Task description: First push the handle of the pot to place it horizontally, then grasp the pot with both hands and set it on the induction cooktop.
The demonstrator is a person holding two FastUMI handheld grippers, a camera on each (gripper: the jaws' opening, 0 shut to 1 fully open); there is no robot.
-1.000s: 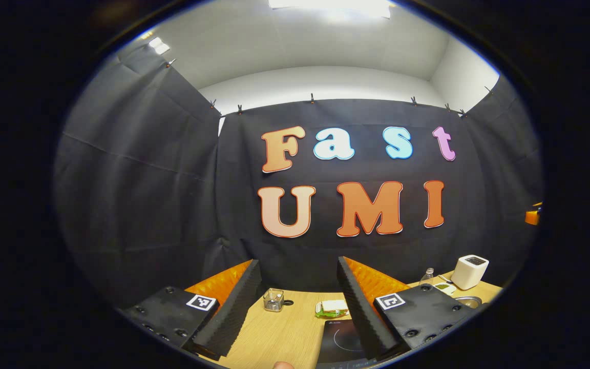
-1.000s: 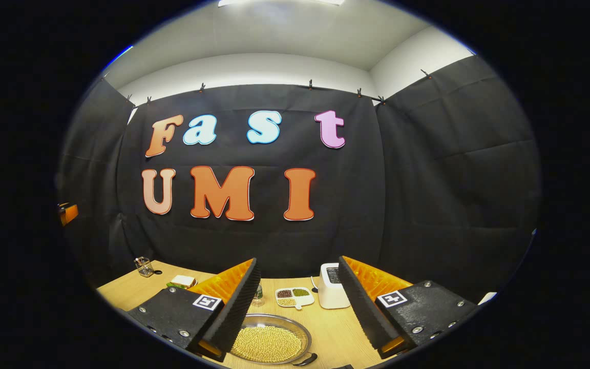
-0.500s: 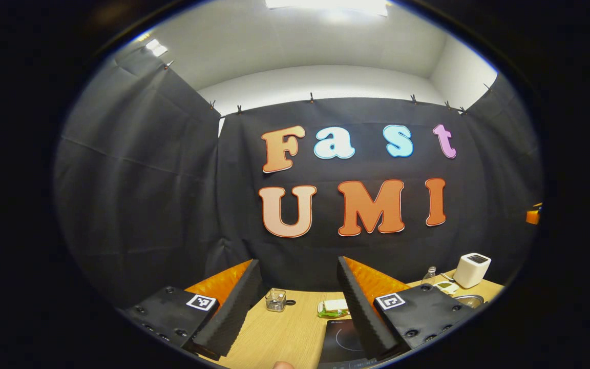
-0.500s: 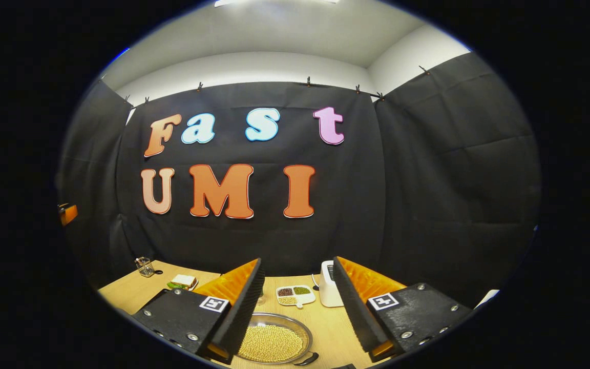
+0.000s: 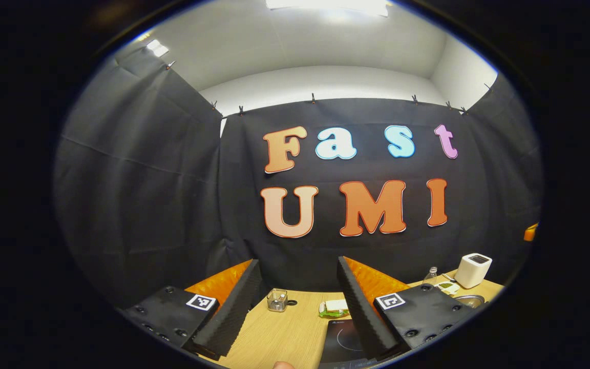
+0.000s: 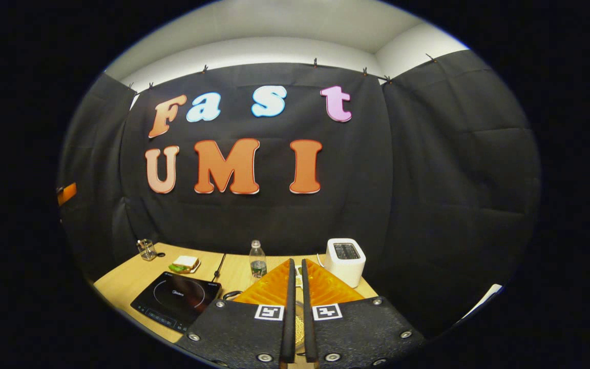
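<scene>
In the right gripper view my right gripper (image 6: 297, 262) is shut, its fingers nearly touching with nothing held between them. It hovers over the steel pot (image 6: 300, 324), which shows as a sliver of yellow beans through the narrow gap; the fingers hide the rest of the pot. The black induction cooktop (image 6: 177, 300) lies on the table to the left of it. In the left gripper view my left gripper (image 5: 298, 262) is open and holds nothing. The cooktop (image 5: 343, 338) sits just behind its right finger, and the pot's rim (image 5: 469, 300) peeks out at the far right.
Along the wooden table's (image 6: 121, 282) back stand a glass cup (image 6: 146, 249), a sandwich on a plate (image 6: 185, 264), a water bottle (image 6: 257, 260) and a white toaster (image 6: 346, 254). A fingertip (image 5: 282, 365) shows at the bottom of the left gripper view.
My right gripper has shut and tipped downward, so the cooktop now shows at its left and its fingers cover the pot. The left gripper has barely moved.
</scene>
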